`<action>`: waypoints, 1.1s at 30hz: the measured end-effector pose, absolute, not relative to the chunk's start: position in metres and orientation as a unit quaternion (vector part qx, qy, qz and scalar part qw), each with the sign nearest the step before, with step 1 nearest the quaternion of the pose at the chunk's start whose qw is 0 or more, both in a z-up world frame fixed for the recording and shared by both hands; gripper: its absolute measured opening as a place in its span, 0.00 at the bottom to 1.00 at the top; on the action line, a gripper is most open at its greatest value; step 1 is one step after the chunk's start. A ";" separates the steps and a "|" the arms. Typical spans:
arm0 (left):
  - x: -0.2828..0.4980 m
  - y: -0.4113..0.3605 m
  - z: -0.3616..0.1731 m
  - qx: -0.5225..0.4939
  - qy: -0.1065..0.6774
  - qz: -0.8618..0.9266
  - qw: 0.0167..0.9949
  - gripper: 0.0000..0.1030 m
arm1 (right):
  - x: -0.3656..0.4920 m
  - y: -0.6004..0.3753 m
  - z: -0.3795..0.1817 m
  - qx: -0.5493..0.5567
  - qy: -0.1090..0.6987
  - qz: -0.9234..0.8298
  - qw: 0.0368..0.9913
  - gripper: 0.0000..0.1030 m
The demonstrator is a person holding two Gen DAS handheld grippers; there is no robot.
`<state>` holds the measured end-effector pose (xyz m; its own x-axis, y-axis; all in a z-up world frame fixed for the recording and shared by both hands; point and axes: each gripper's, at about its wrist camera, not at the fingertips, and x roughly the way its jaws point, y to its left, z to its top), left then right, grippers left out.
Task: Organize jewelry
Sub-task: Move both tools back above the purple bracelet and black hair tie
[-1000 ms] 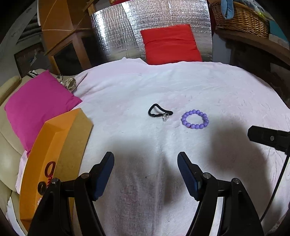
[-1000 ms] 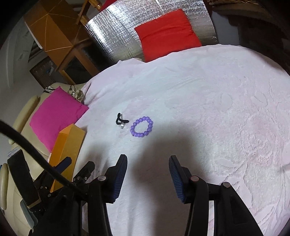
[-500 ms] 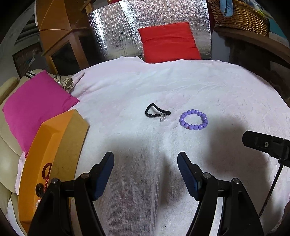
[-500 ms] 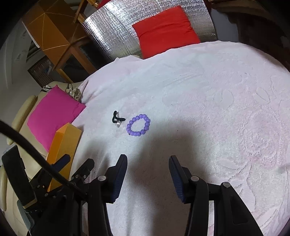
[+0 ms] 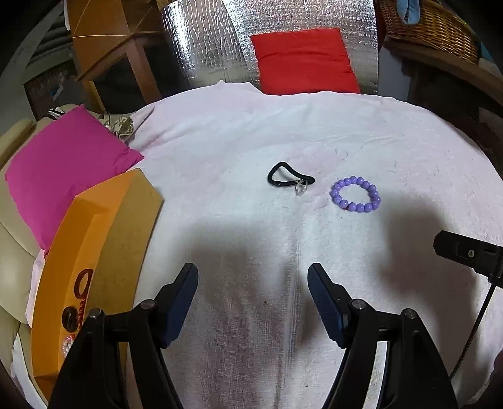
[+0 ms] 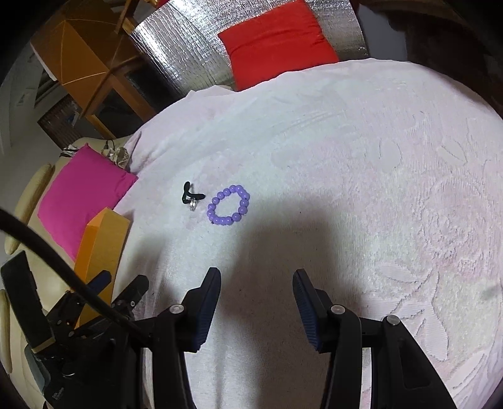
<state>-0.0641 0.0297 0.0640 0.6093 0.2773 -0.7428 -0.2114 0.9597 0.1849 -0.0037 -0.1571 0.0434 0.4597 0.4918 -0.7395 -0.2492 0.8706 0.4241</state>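
A purple bead bracelet (image 5: 355,193) lies on the pale pink towel (image 5: 251,141); it also shows in the right wrist view (image 6: 229,205). Left of it lies a black hair tie with a clear charm (image 5: 289,180), also seen in the right wrist view (image 6: 191,198). An orange jewelry box (image 5: 88,251) stands open at the left edge with small items inside. My left gripper (image 5: 253,305) is open and empty, well short of the hair tie. My right gripper (image 6: 256,310) is open and empty, short of the bracelet.
A pink cushion (image 5: 63,170) lies behind the orange box. A red cushion (image 5: 303,59) leans on silver foil at the back. A wicker basket (image 5: 430,28) sits on a shelf at the back right. Wooden furniture (image 5: 110,41) stands at the back left.
Both grippers have shifted slightly over the towel; the bracelet and hair tie sit a little further left in the right wrist view. Both stay open and nothing has been picked up.
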 end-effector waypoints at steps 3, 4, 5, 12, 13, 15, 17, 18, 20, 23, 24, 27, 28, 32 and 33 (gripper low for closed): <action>-0.065 0.032 0.065 0.040 0.420 0.137 0.896 0.71 | -0.003 -0.154 0.043 0.130 0.471 0.221 0.844 0.50; -0.065 0.033 0.065 0.039 0.420 0.137 0.896 0.71 | -0.003 -0.153 0.043 0.129 0.471 0.222 0.844 0.50; -0.065 0.034 0.066 0.039 0.419 0.137 0.897 0.71 | -0.003 -0.151 0.043 0.128 0.472 0.222 0.844 0.50; -0.066 0.041 0.068 0.038 0.415 0.140 0.898 0.71 | -0.003 -0.143 0.042 0.126 0.472 0.228 0.842 0.50; -0.066 0.042 0.068 0.038 0.415 0.141 0.898 0.71 | -0.003 -0.142 0.041 0.126 0.472 0.229 0.842 0.50; -0.066 0.044 0.068 0.038 0.414 0.141 0.898 0.71 | -0.002 -0.139 0.041 0.125 0.472 0.229 0.842 0.50; -0.066 0.045 0.069 0.038 0.414 0.142 0.898 0.71 | -0.002 -0.138 0.040 0.127 0.473 0.230 0.841 0.50; -0.066 0.045 0.069 0.038 0.413 0.142 0.899 0.71 | -0.001 -0.137 0.040 0.127 0.473 0.230 0.841 0.50; -0.066 0.046 0.069 0.039 0.414 0.142 0.898 0.71 | 0.000 -0.136 0.040 0.128 0.472 0.231 0.841 0.50; -0.066 0.046 0.069 0.041 0.413 0.142 0.899 0.71 | 0.001 -0.135 0.040 0.129 0.470 0.232 0.842 0.50; -0.065 0.046 0.069 0.041 0.413 0.142 0.899 0.71 | 0.001 -0.134 0.040 0.129 0.470 0.232 0.842 0.50; -0.065 0.047 0.069 0.041 0.412 0.143 0.899 0.71 | 0.002 -0.133 0.040 0.130 0.470 0.232 0.842 0.50; -0.065 0.047 0.070 0.041 0.412 0.143 0.899 0.71 | 0.003 -0.133 0.040 0.130 0.470 0.232 0.842 0.50; -0.065 0.047 0.069 0.041 0.412 0.143 0.899 0.71 | 0.005 -0.132 0.039 0.132 0.470 0.230 0.842 0.50; -0.065 0.047 0.069 0.041 0.412 0.142 0.899 0.71 | 0.006 -0.132 0.039 0.133 0.470 0.230 0.842 0.50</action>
<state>-0.0645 0.0471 0.0694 0.6206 0.2897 -0.7287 -0.2220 0.9562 0.1910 0.0056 -0.1321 0.0390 0.4522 0.5122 -0.7302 -0.2627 0.8588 0.4398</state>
